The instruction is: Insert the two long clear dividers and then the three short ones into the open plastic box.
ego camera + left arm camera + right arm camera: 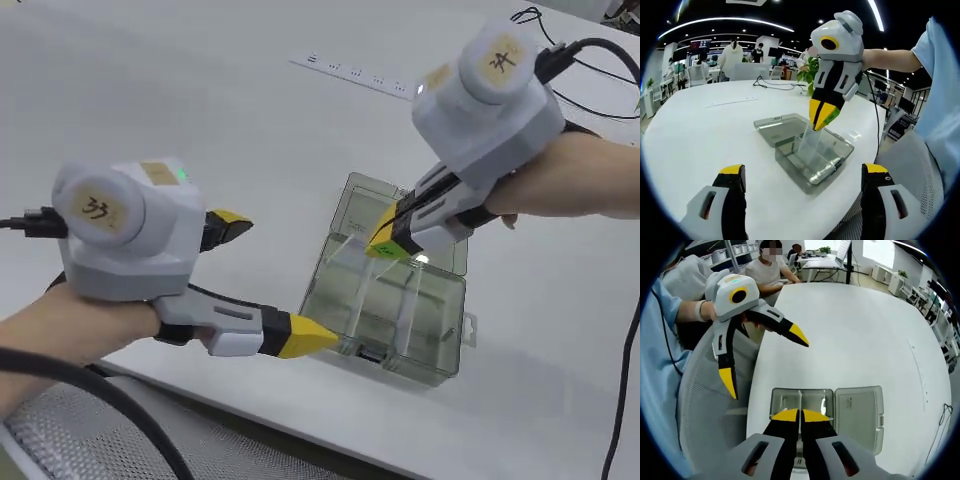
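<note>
Clear divider (809, 142) is the piece in play; I read the scene from the left to reach it. At the near left, the left gripper (275, 282) hovers just beside the plastic box (388, 360), its jaws spread wide and holding nothing. One yellow tip points at the box's near left corner.

The box sits in the middle of the white table (150, 100), with its lid (365, 195) laid flat on the far side. I can see clear upright walls inside it, but I cannot count how many dividers are already seated.

Above the box, the right gripper (383, 245) points down, its jaws pinched together on the divider's top edge. The sheet hangs below the tips into the box. I cannot tell whether it is a long or a short one.

I judge the sheet to be very light, thin and slick. It looks stiff along its length but likely to bow or swivel in the jaws if I push it off line. Holding it mid-way along the top edge seems right, lowering it straight so both ends find their slots. The box also looks light enough to skid, so I would steady its near wall with the free gripper.

A power strip (355, 72) lies well apart at the far right.
</note>
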Tool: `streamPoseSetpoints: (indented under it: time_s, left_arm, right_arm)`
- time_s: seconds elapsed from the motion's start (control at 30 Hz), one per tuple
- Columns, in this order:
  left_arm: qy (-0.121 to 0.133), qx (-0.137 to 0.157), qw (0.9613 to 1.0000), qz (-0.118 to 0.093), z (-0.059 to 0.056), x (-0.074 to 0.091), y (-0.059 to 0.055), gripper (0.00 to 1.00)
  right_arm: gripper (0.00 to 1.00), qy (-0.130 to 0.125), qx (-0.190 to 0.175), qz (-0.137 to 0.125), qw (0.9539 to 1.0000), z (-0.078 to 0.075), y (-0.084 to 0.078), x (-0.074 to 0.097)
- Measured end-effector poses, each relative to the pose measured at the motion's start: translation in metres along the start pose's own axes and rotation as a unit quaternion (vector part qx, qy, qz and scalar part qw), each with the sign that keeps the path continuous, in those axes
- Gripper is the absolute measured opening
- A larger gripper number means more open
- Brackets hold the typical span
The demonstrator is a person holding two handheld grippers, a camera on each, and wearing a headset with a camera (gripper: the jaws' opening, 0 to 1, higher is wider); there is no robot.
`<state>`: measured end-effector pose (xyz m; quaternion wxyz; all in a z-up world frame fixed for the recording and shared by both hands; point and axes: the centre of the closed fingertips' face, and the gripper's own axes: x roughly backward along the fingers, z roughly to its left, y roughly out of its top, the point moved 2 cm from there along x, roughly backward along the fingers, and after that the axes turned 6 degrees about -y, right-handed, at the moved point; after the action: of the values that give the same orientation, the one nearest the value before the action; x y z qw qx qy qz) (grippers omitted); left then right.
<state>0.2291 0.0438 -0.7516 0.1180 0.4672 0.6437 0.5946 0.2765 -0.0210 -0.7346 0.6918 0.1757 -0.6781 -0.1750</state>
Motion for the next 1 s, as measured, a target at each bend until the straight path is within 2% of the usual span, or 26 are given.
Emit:
streamPoseSetpoints:
  time_s: [0.1,0.13,0.2,0.27,0.37,0.63,0.77,0.8,1.0]
  left_arm:
    - [-0.001,0.002,1.0,0.001,0.0,0.0,-0.001,0.98]
    - [-0.001,0.002,1.0,0.0,0.0,0.0,-0.001,0.98]
    - [-0.002,0.0,1.0,0.001,0.0,0.0,-0.001,0.97]
    - [-0.004,0.003,1.0,0.002,-0.001,-0.001,-0.002,0.97]
    - [-0.002,0.003,1.0,0.002,0.0,-0.001,-0.002,0.97]
    - [-0.002,0.004,1.0,0.001,0.0,0.0,-0.003,0.96]
    - [-0.001,0.004,1.0,0.001,0.0,0.0,-0.003,0.96]
    - [-0.002,0.004,1.0,0.001,0.0,0.0,-0.003,0.96]
    - [0.001,0.005,1.0,-0.002,0.002,0.002,-0.001,0.96]
  right_arm:
    - [0.03,-0.002,0.01,0.001,0.9999,-0.001,0.0,-0.001]
    - [0.03,0.004,0.003,0.0,1.0,0.001,0.0,-0.001]
    - [0.02,-0.013,0.013,-0.004,0.9998,-0.004,0.003,-0.001]
    - [0.02,-0.001,0.001,0.002,1.0,-0.001,0.001,-0.002]
    - [0.03,-0.005,0.013,0.005,0.9999,-0.002,-0.002,-0.003]
    - [0.03,-0.002,0.003,0.001,1.0,-0.002,-0.001,-0.004]
    - [0.02,-0.002,0.003,0.004,1.0,0.0,0.002,-0.006]
    - [0.02,-0.006,-0.007,0.013,0.9999,-0.002,0.002,-0.008]
    - [0.02,-0.007,0.006,0.016,0.9998,0.0,0.005,-0.013]
